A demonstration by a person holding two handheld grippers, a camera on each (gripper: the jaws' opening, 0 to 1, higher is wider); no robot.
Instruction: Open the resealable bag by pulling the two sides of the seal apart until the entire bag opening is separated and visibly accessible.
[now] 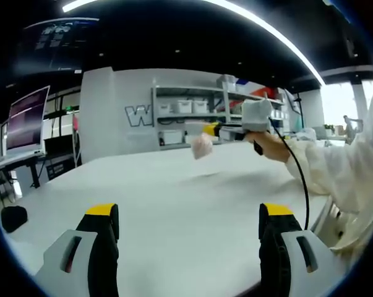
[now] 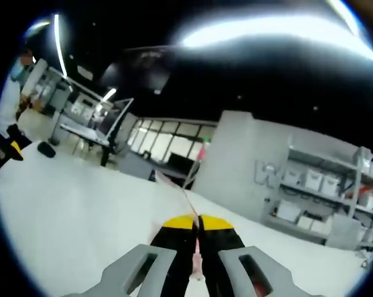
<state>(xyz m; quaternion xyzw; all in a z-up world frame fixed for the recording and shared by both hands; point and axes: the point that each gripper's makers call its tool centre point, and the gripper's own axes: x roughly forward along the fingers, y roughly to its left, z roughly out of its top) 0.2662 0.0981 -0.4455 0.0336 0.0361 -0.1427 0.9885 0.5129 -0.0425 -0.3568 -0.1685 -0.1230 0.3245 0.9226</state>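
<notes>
The resealable bag (image 1: pixel 201 146), small, clear and pinkish, hangs above the white table (image 1: pixel 174 198) at mid-distance. My right gripper (image 1: pixel 206 131), held by a hand coming in from the right, is shut on the bag's top edge. In the right gripper view the yellow-tipped jaws of the right gripper (image 2: pixel 197 221) are pressed together on the bag (image 2: pixel 179 192), whose thin film sticks out past the tips. My left gripper (image 1: pixel 189 213) stands open low over the table, jaws wide apart with nothing between them, well short of the bag. The left gripper (image 2: pixel 12 150) also appears at the far left edge.
A monitor (image 1: pixel 26 120) stands on a desk at the left, and shelves with white bins (image 1: pixel 186 108) line the far wall. A black object (image 1: pixel 13 218) lies by the table's left edge. A black cable (image 1: pixel 299 170) trails from the right gripper over a white sleeve (image 1: pixel 353 161).
</notes>
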